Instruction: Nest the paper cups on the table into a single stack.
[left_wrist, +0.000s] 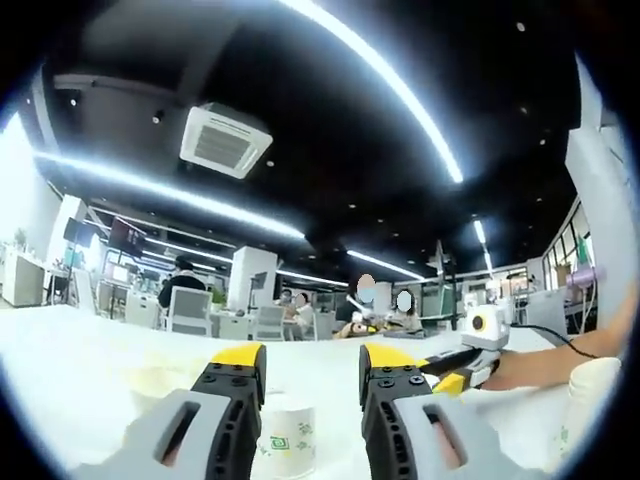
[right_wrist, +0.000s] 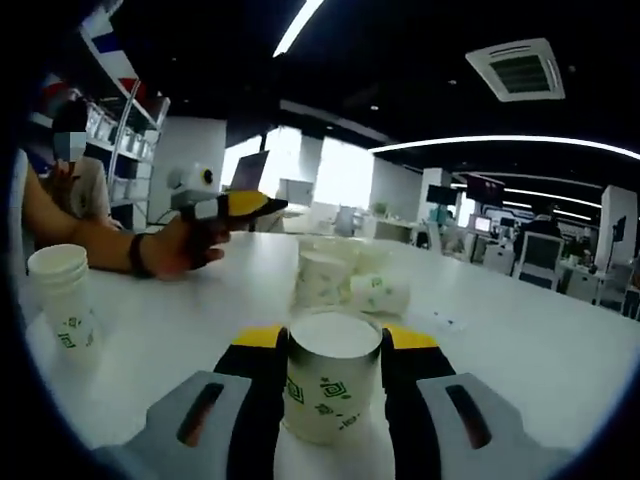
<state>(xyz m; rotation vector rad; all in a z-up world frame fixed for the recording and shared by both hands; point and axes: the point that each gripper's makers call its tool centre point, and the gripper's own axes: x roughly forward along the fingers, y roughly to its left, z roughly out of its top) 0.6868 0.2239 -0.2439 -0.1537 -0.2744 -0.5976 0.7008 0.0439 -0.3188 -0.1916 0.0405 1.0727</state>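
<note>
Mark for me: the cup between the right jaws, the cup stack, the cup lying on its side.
held cup (right_wrist: 330, 385), right gripper view, its front wall
cup stack (right_wrist: 62, 290), right gripper view, side of the outer cup
tipped cup (right_wrist: 382, 293), right gripper view, its side wall

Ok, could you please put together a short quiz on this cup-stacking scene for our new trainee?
1. True or false: the right hand-held gripper is open, with nothing between its jaws.
2. In the right gripper view, where does the stack of paper cups stand on the table? A) at the picture's left B) in the centre C) at the picture's right
3. Fill in: in the loose group of cups mid-table, one cup lies on its ____.

Key: 1 false, it is shut on a paper cup. 2 A. 3 side.
</note>
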